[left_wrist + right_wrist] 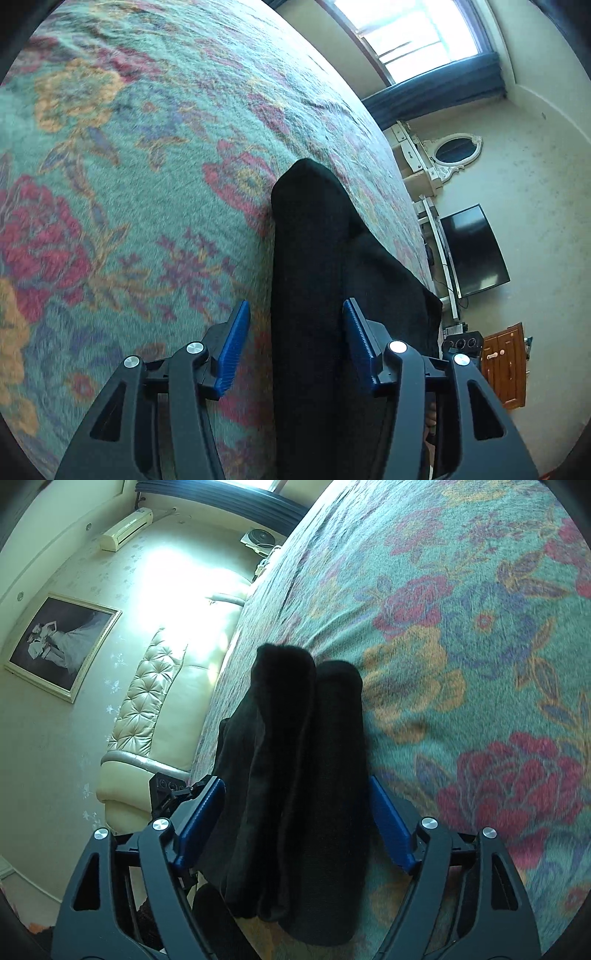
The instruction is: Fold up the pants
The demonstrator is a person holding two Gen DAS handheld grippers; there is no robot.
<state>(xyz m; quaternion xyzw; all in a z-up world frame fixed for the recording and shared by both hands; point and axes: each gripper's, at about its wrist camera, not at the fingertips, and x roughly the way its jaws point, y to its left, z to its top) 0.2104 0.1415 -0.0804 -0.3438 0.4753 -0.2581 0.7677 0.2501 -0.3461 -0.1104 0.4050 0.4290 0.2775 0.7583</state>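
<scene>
Pants [310, 266], black soft fabric, lie bunched lengthwise on floral green bedspread [129, 166]. Left gripper [295, 343] and right gripper [295, 823] both wide open, straddling cloth, gripping nothing. Risk: closing on several stacked layers, dragging fold askew.

My left wrist camera sits just behind my left gripper [295, 347], looking along its fingers, close over the floral bedspread [129, 184], toward a window wall and a TV [472, 251]. My right wrist camera looks past my right gripper [295, 823] toward the padded headboard [147, 701]. Both views share the black pants [310, 295] [295, 775] and the bedspread.
</scene>
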